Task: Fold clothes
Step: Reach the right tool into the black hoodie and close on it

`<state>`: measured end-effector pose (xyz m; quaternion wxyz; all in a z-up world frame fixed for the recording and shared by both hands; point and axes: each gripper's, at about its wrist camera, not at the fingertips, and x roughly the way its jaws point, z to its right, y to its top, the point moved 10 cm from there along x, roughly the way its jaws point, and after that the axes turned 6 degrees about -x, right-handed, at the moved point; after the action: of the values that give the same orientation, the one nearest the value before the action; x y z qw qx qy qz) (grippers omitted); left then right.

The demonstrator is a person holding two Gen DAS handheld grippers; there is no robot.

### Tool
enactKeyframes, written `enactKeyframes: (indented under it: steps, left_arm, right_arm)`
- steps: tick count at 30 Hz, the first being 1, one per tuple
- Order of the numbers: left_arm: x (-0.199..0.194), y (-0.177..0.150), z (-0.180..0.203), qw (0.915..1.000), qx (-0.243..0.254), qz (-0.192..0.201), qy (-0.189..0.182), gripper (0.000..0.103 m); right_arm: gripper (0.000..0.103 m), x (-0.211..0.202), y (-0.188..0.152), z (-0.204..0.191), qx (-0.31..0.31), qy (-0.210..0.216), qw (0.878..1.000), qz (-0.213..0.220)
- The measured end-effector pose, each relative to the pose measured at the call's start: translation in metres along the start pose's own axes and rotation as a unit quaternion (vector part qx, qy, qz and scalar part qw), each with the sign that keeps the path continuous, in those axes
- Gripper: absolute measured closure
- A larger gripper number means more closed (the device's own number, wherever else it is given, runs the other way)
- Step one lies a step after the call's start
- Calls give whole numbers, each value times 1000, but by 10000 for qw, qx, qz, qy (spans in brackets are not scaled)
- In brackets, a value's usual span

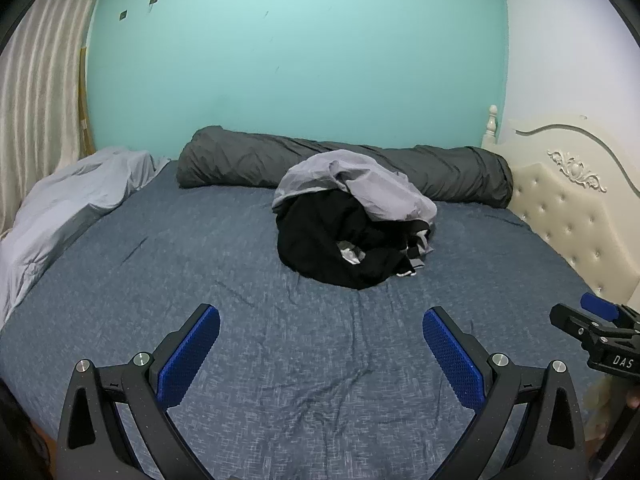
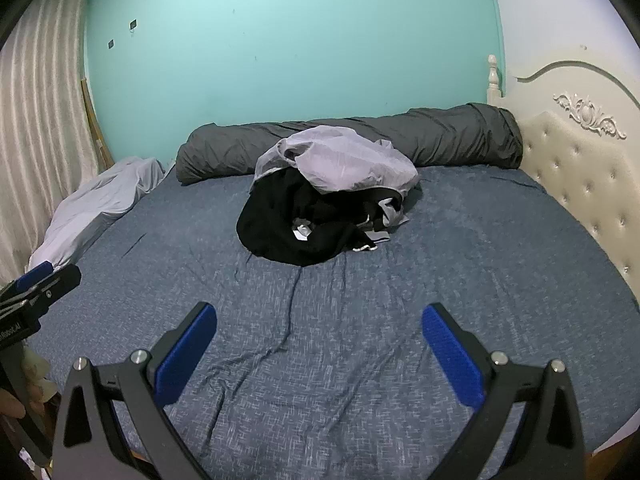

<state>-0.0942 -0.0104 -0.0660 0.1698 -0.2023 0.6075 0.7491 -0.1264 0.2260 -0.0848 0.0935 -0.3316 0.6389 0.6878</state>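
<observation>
Two grippers hover over the near part of a blue bedsheet, each with two blue pads spread wide and nothing between them. The left gripper fills the near edge of its own view and shows again at the left edge of the right wrist view; the right gripper likewise shows at the right edge of the left wrist view, where its jaws cannot be judged.

One heap of clothes lies in the far middle of the bed, well apart from both grippers. At least two garments can be counted in it: a black garment at the bottom and a pale grey garment draped over the top. Small light scraps peek out at the heap's right side; whether they are separate pieces cannot be told.

One dark grey bolster runs along the far edge, just behind the heap. One crumpled pale blanket lies at the far left. One cream tufted headboard stands on the right.
</observation>
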Motion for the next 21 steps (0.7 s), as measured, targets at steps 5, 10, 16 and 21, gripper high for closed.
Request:
enactKeyframes:
  steps: [5,10,16,21]
  left_arm:
    - [15,-5,-7,9999,-141,-53,2,0]
    - [38,-15,-16,9996,-212,-106,126,0]
    - [78,-28,-33,9989,-373,-129,249,0]
    - [124,-37,-53,9975,-602,-217,304,0]
  right_arm:
    - [0,17,-7,4,134,164,9998,-67]
    - [0,37,-10,13,192,107,9998,-11]
    - [0,80,-18,17,209,94,9996,-133]
    - [0,127,-24,14,38,52,9994,-354]
